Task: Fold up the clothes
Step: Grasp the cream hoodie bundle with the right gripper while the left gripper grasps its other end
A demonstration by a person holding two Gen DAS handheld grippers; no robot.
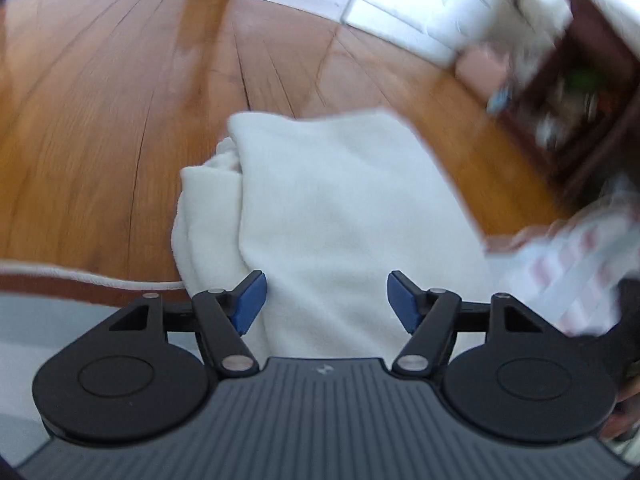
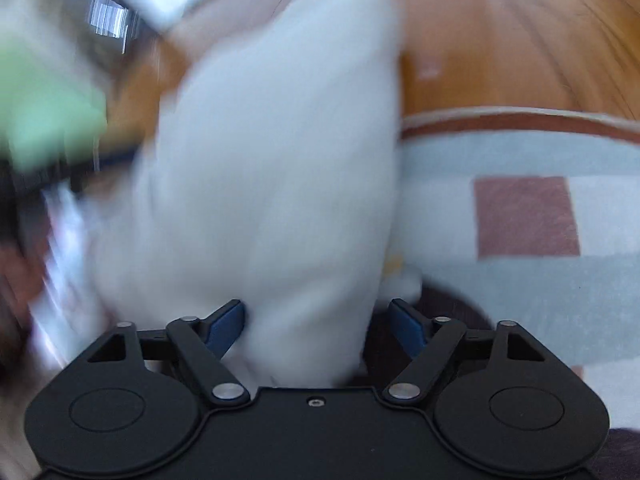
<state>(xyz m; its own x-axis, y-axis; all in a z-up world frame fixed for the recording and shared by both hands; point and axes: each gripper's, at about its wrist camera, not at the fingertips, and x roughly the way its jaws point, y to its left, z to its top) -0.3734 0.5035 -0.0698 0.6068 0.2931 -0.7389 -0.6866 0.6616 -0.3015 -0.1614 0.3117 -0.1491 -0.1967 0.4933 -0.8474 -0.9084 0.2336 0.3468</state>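
A white fleece garment lies folded into a long bundle, reaching from the rug out over the wooden floor. My left gripper hovers over its near end, jaws wide apart, blue pads on either side of the cloth and not pinching it. In the right wrist view the same white garment is blurred by motion and fills the middle. My right gripper is open, its left pad against the cloth and its right pad apart from it.
A wooden floor spreads ahead. A patterned rug with a brown border lies under the near end. A dark wooden shelf stands at the far right. A person's checked sleeve shows at the right. A blurred green object sits left.
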